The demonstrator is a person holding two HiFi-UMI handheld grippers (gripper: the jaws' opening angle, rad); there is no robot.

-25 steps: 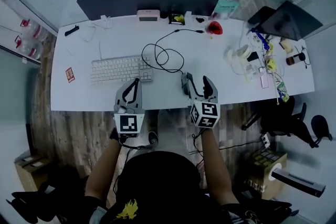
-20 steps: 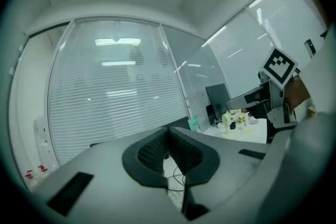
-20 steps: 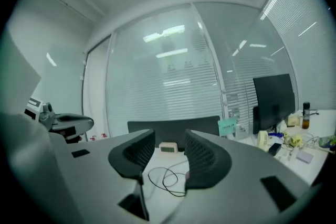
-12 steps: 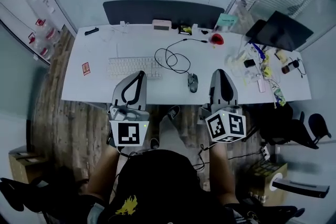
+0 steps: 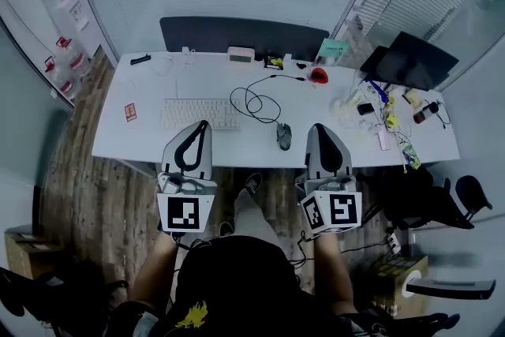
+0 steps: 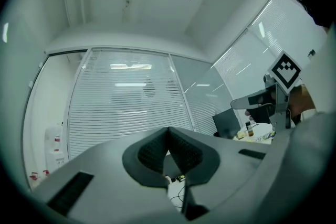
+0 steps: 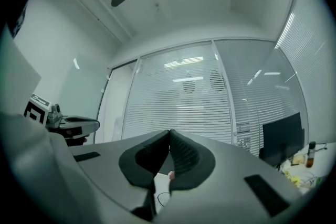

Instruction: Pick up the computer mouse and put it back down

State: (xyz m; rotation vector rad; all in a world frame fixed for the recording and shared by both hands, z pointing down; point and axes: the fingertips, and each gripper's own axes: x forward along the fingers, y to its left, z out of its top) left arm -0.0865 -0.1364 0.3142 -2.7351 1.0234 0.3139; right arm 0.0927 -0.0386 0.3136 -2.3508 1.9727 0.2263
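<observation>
Both grippers have come back from the desk and up, toward the person. A second ago the right gripper (image 5: 318, 127) was at the mouse (image 5: 284, 136) with its jaws around it. Now it is off the mouse and hangs over the near edge of the desk (image 5: 134, 142). Its jaws have just been closing and now press together with nothing between them. The left gripper (image 5: 203, 124) has its jaws pressed together too and holds nothing.

The mouse lies flat on the white desk, near the front edge. It is at 9 o'clock from the right gripper's tip and apart from it. Its black cable (image 5: 254, 102) loops away at 11 o'clock. The keyboard (image 5: 197, 113) lies at 10 o'clock from the mouse, just past the left gripper's tip. A dark monitor (image 5: 245, 35) stands along the far edge at 12 o'clock.
</observation>
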